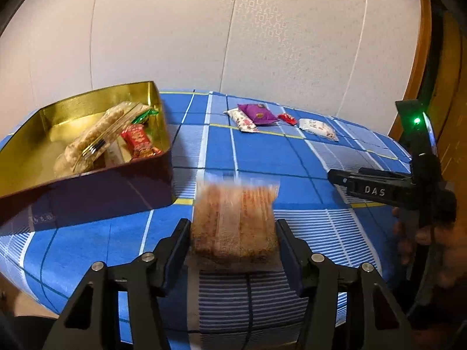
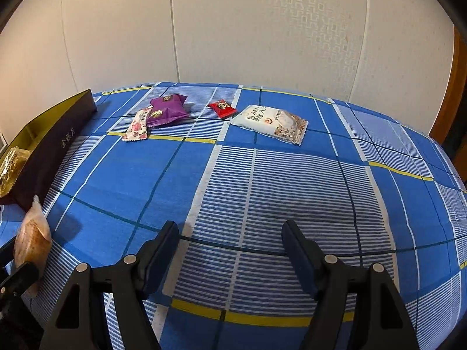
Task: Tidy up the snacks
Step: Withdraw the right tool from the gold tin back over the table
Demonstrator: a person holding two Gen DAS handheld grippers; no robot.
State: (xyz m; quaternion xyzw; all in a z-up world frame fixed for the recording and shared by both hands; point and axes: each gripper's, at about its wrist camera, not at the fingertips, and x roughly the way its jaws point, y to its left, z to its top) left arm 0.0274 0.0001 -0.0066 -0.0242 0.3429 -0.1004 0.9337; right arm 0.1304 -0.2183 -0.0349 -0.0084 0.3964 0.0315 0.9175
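The clear packet of brown snack (image 1: 235, 227) is clamped between the pads of the left claw (image 1: 233, 240), raised just off the tabletop (image 1: 271, 151), its long axis running toward 12 o'clock. At 10 o'clock stands the gold-lined tin (image 1: 163, 134), already holding snacks. At 12 to 1 o'clock, well apart, lie a floral packet (image 2: 137, 125), purple packet (image 2: 167, 109), red candy (image 2: 222, 108) and white nut packet (image 2: 270, 124). The right claw (image 2: 230, 250) hovers released over the blue checked cloth (image 2: 292, 180). Pale patterned wall (image 2: 262, 29) behind.
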